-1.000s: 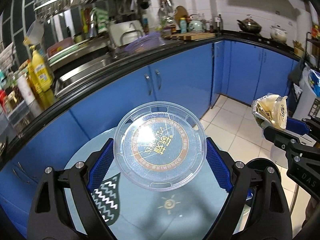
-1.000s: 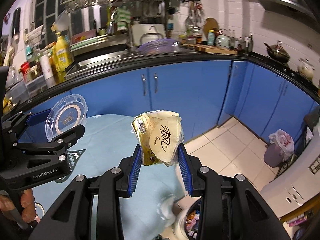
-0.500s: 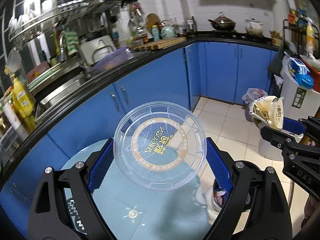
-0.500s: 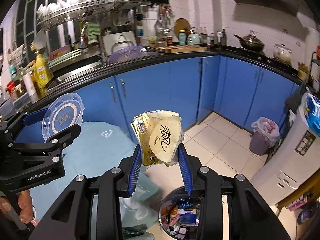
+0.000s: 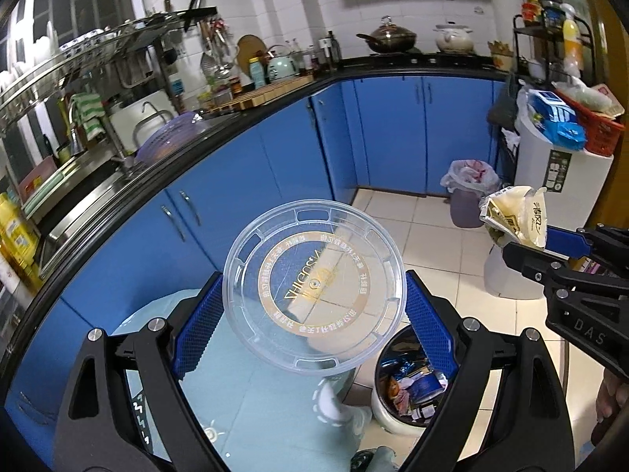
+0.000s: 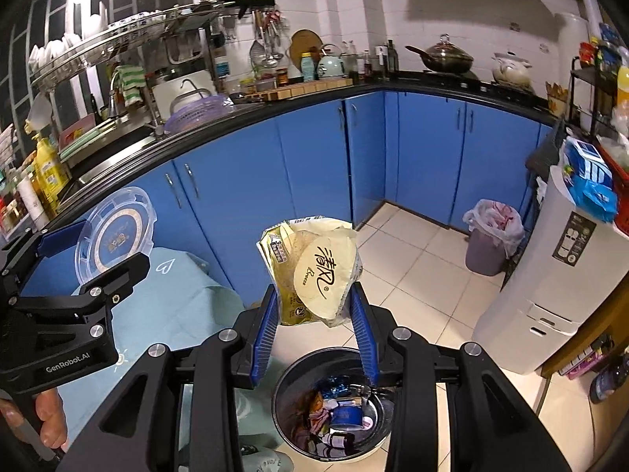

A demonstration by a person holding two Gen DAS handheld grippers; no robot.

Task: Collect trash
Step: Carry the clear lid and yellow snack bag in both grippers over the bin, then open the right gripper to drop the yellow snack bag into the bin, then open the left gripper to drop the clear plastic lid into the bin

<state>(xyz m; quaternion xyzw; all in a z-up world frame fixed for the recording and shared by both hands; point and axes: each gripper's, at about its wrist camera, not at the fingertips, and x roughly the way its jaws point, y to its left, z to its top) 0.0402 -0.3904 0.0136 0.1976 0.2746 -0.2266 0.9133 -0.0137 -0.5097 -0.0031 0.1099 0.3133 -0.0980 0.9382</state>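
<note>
The right hand-held gripper [image 6: 312, 314] grips a crumpled yellow tissue packet [image 6: 314, 269] between its blue pads, directly above the open trash bin [image 6: 334, 401] on the floor. The left hand-held gripper [image 5: 314, 314] clamps a clear round plastic lid [image 5: 314, 285] over the desk [image 5: 255, 405] edge, beside the bin. Both items are collected but not yet dropped; I judge that releasing is what remains.

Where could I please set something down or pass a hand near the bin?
Free: pale floor tiles between blue cabinets and white appliance; light-blue tablecloth left of the bin. Crowded: round black trash bin, countertop.
</note>
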